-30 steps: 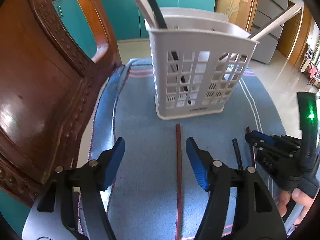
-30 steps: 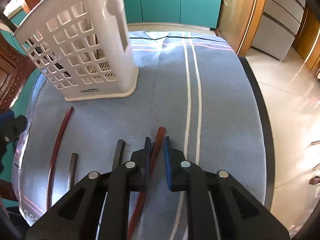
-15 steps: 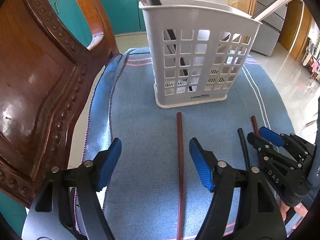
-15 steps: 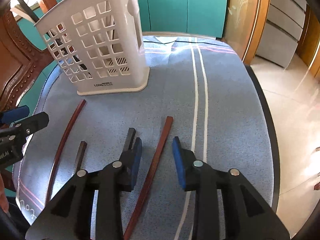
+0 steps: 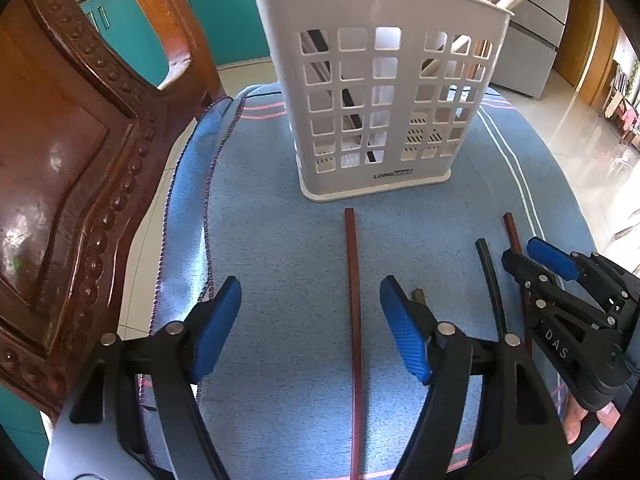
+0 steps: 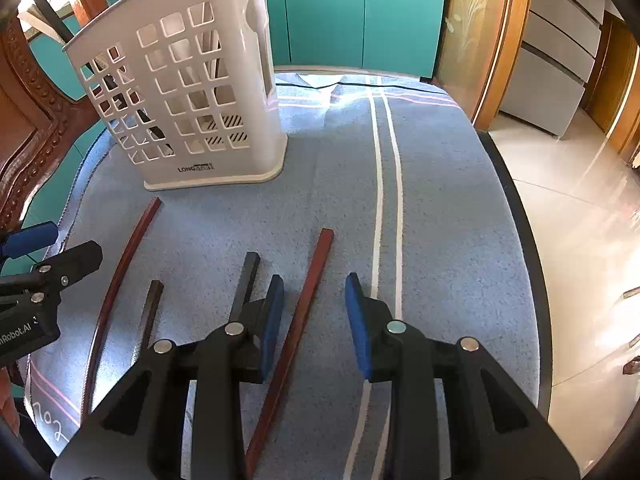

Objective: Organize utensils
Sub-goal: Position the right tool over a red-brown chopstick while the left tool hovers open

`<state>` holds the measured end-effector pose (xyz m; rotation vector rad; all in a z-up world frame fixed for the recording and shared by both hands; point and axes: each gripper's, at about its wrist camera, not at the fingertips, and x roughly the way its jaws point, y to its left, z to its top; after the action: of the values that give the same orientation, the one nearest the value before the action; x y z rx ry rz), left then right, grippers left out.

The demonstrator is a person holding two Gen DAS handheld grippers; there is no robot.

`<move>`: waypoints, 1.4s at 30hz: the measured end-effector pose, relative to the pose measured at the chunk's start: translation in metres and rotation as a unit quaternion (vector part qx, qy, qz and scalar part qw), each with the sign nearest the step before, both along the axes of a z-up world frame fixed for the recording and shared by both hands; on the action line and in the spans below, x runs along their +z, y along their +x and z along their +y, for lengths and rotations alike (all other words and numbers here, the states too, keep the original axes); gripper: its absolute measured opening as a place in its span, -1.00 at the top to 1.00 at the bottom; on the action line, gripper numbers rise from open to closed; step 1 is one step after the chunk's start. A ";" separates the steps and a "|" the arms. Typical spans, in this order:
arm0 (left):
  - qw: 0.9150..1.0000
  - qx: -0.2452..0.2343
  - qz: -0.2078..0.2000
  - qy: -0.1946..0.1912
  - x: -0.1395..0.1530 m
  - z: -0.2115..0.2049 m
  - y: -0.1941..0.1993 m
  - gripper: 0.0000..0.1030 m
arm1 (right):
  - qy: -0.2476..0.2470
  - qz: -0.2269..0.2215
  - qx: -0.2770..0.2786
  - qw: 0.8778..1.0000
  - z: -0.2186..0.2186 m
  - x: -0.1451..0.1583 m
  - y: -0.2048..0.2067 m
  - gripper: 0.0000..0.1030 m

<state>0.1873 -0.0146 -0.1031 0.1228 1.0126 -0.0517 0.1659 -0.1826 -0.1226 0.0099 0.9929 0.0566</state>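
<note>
Blue cloth (image 6: pixel 440 208) covers the table where four chopsticks lie flat in front of a white caddy (image 5: pixel 384 92) that already holds a few utensils. We judge the pick-up step is in hand: each gripper is lined up over a red-brown stick. The left gripper (image 5: pixel 310 328) has its jaws wide open, astride the left stick (image 5: pixel 354 304) without touching it. The right gripper (image 6: pixel 314 320) is open less widely, straddling the right stick (image 6: pixel 298 328), empty. Two dark sticks (image 6: pixel 246 276) lie between them. Next, we think, each must lower, close, lift and drop its stick into the caddy.
</note>
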 end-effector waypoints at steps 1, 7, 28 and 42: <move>1.000 -0.001 0.001 0.001 -0.001 -0.001 0.000 -0.41 | 0.000 0.000 0.000 1.000 0.000 0.000 -0.001 0.38; 1.000 -0.005 0.010 0.004 -0.013 -0.005 0.004 -0.41 | 0.001 0.000 0.000 1.000 0.000 0.001 -0.001 0.38; 0.999 -0.008 0.032 0.019 -0.039 -0.010 0.023 -0.46 | -0.001 0.002 0.002 1.000 -0.001 0.000 0.001 0.37; 0.999 -0.005 0.035 0.026 -0.044 -0.014 0.026 -0.56 | -0.002 0.001 0.008 1.000 0.000 -0.001 0.002 0.29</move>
<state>0.2130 -0.0282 -0.1473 0.1752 1.0847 -0.0389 0.1675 -0.1822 -0.1236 -0.0019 0.9955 0.0679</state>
